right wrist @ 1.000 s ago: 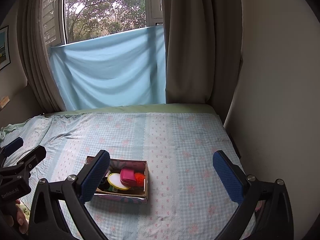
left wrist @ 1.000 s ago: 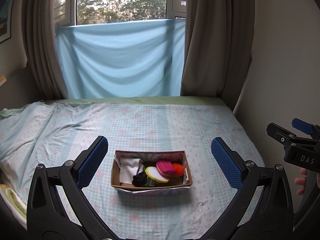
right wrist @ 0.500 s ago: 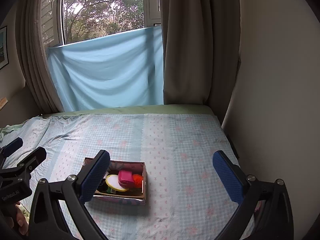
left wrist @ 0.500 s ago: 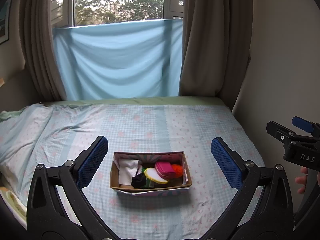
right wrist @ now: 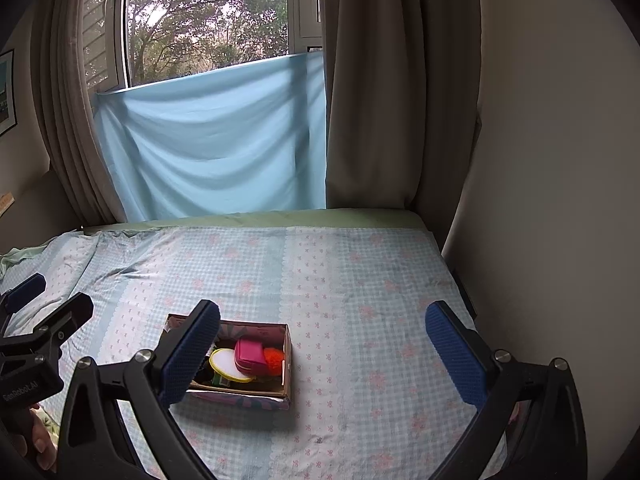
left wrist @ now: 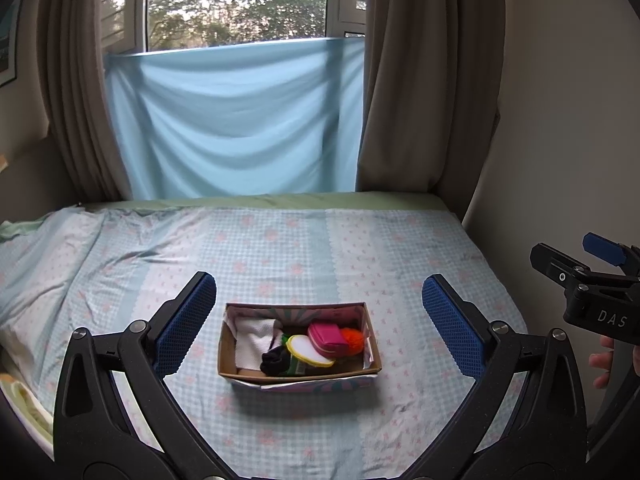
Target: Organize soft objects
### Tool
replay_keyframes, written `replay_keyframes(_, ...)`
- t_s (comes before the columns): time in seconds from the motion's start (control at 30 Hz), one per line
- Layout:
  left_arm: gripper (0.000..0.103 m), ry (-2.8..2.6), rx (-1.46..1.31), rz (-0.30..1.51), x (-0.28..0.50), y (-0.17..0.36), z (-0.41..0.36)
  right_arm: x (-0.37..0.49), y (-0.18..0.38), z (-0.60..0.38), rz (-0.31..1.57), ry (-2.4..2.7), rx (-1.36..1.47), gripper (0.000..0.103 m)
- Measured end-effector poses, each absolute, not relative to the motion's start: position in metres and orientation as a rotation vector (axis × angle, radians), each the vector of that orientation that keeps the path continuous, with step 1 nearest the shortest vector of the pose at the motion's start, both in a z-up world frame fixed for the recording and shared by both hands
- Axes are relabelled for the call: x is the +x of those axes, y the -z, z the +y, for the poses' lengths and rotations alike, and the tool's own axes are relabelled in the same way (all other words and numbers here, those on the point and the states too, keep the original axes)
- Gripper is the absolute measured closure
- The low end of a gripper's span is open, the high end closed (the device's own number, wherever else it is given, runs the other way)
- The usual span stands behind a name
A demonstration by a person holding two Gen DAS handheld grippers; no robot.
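Note:
A small cardboard box [left wrist: 228,344] sits on the bed and also shows in the right wrist view [right wrist: 286,360]. In it lie a white cloth [left wrist: 254,338], a black soft item [left wrist: 274,358], a white pad with a yellow rim [left wrist: 308,350], a pink pouch [left wrist: 326,336] and an orange pompom [left wrist: 353,338]. My left gripper [left wrist: 320,320] is open and empty, held above and in front of the box. My right gripper [right wrist: 324,344] is open and empty, to the right of the box. Each gripper shows at the edge of the other's view.
The bed sheet [left wrist: 304,248] is blue checked with pink flowers. A wall [right wrist: 560,200] runs along the bed's right side. A blue cloth [left wrist: 236,120] and brown curtains [left wrist: 424,80] hang at the window behind. A pillow edge [left wrist: 20,408] lies at the lower left.
Both views have risen and drawn back a little, so the box sits slightly lower in frame. Nothing in the box has moved. Both grippers have stayed open.

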State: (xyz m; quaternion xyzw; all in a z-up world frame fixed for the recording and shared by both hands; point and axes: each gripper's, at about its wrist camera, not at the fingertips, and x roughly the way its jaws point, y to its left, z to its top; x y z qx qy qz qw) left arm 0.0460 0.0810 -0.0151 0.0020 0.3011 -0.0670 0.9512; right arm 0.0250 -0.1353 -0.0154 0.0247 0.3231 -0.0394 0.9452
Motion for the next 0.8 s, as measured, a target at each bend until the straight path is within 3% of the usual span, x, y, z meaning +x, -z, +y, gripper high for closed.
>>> replay_keyframes(0.8,0.000,0.134,-0.008,0.562,0.0386,0.0072,0.0831,0.0246,0.0146,-0.1348,0.657,0.078,0.046,0.001)
